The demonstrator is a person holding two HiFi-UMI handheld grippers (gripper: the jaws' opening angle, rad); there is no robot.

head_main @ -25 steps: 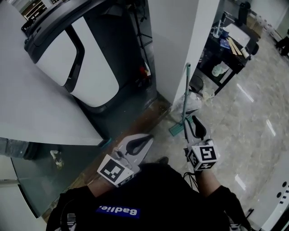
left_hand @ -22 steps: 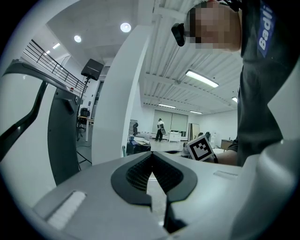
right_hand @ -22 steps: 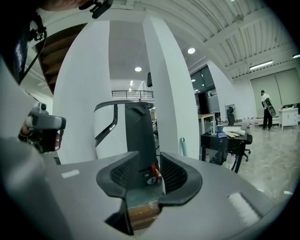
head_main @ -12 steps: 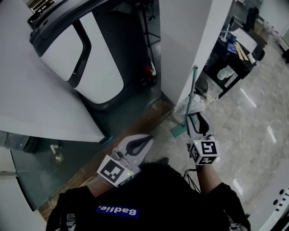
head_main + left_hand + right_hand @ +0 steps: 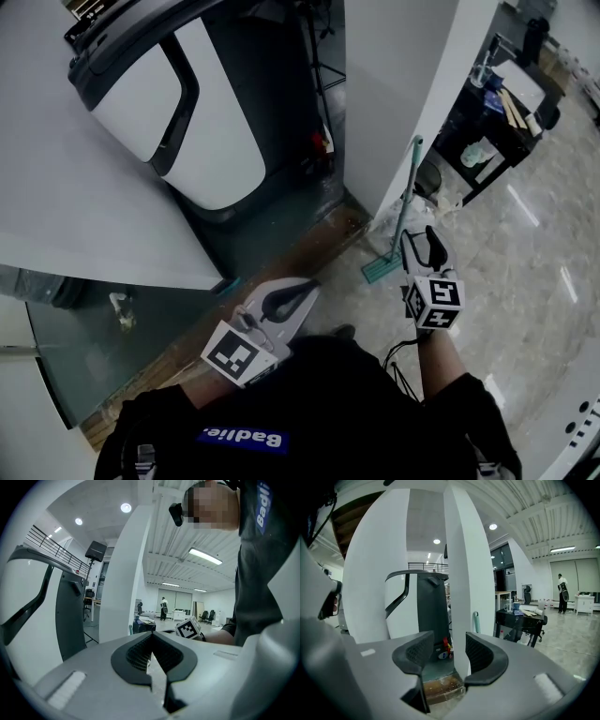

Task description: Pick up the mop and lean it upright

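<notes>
Right tool (image 5: pixel 424 242): jaws just opened wide, nothing between them. Left tool (image 5: pixel 305 291): clenched, empty. The mop (image 5: pixel 405 202) stands just ahead of the right tool, its handle leaning on the pillar (image 5: pixel 403 75) corner and its head on the floor (image 5: pixel 525 281). Risk: the head may slide on the glossy floor, or the handle roll off the corner, and the mop would topple. A brush from the right tool could cause either.

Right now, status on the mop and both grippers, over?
Left gripper shut, empty. Right gripper jaws just opening, nothing between them. Mop upright against pillar, clear of jaws. No obstruction seen.
</notes>
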